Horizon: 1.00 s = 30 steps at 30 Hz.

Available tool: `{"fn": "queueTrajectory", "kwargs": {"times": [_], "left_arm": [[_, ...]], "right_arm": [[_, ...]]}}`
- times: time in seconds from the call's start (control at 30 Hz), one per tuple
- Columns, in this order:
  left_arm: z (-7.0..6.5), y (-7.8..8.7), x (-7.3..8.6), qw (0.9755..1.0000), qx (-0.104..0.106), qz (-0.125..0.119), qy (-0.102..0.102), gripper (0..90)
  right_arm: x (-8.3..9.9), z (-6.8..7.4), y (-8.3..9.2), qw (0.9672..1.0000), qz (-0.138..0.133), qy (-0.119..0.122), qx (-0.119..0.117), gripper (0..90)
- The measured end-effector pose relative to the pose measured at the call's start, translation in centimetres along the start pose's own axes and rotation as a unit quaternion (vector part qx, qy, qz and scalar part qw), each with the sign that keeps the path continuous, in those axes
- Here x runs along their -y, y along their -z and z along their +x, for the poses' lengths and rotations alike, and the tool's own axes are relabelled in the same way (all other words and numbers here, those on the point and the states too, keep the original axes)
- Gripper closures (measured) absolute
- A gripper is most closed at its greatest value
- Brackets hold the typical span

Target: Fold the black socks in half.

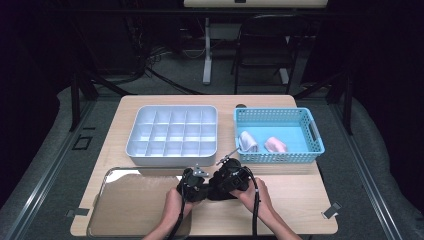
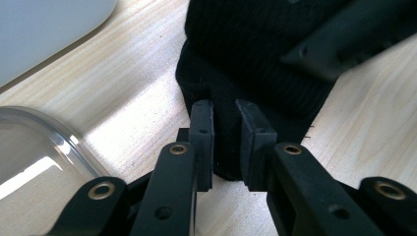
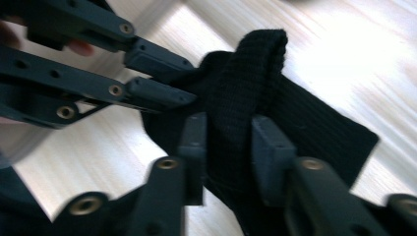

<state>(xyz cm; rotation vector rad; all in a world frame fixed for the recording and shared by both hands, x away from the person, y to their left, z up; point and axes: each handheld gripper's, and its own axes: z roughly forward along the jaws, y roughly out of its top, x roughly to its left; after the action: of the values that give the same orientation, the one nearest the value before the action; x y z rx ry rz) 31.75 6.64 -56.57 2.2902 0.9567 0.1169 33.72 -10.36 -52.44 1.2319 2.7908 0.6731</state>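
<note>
High view: both grippers meet near the desk's [image 1: 300, 185] front edge, mid-way, over a black sock [image 1: 220, 190]. Left gripper [image 2: 225, 118] view shows what's hidden from above: jaws nearly closed, pinching the sock's edge. Right gripper [image 3: 230, 135] view: jaws a bit wider, a ribbed fold between them, pads touching. High view also has 1 grey divider tray [image 1: 172, 152], 1 blue basket [image 1: 280, 156] w/ 2 rolled items, 1 clear tray [image 1: 107, 215] at front-left corner. No readable writing.

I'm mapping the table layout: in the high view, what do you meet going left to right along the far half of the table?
White divided organizer tray → blue basket, holding a white rolled cloth, then a pink one.
</note>
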Motion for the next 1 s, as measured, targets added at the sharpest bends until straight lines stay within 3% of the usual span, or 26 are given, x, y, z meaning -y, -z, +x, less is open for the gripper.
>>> {"fn": "queueTrajectory", "kwargs": {"times": [0.13, 0.23, 0.33, 0.4, 0.47, 0.7, 0.87, 0.97, 1.0], "left_arm": [[0.3, 1.0, -0.1, 0.9999, -0.016, -0.006, 0.0, 58.5], [0.9, 2.6, -0.1, 0.9994, -0.029, -0.019, 0.002, 54.2], [1.4, 3.7, 0.0, 0.9985, -0.04, -0.036, 0.014, 52.8], [1.6, 3.9, 0.0, 0.9981, -0.04, -0.042, 0.02, 51.7], [1.5, 3.9, -0.2, 0.9981, -0.026, -0.048, 0.029, 48.9], [0.5, 3.2, -0.7, 0.998, -0.011, -0.054, 0.032, 44.5], [1.2, 2.3, -0.5, 0.9976, 0.005, -0.035, 0.059, 43.9], [1.6, 2.1, -0.2, 0.9959, 0.024, -0.025, 0.083, 43.2], [1.6, 2.0, -0.2, 0.9959, 0.023, -0.021, 0.085, 42.6]], "right_arm": [[0.0, -0.1, 1.0, 0.9994, -0.031, -0.002, -0.018, 56.3], [0.1, -0.1, 2.2, 0.9978, -0.06, 0.005, -0.029, 55.9], [0.2, -0.1, 3.0, 0.9979, -0.061, 0.014, -0.019, 55.8], [0.3, -0.5, 2.9, 0.998, -0.06, 0.005, -0.018, 55.6], [0.6, -1.0, 2.9, 0.9983, -0.057, -0.002, -0.013, 55.1], [2.5, -3.5, 4.0, 0.9964, -0.065, -0.055, -0.002, 57.8], [4.0, -5.7, 4.1, 0.9909, -0.076, -0.104, -0.04, 56.5], [4.4, -6.5, 3.2, 0.9883, -0.054, -0.128, -0.063, 55.0], [4.4, -6.7, 2.7, 0.9884, -0.034, -0.128, -0.074, 54.6]]}}
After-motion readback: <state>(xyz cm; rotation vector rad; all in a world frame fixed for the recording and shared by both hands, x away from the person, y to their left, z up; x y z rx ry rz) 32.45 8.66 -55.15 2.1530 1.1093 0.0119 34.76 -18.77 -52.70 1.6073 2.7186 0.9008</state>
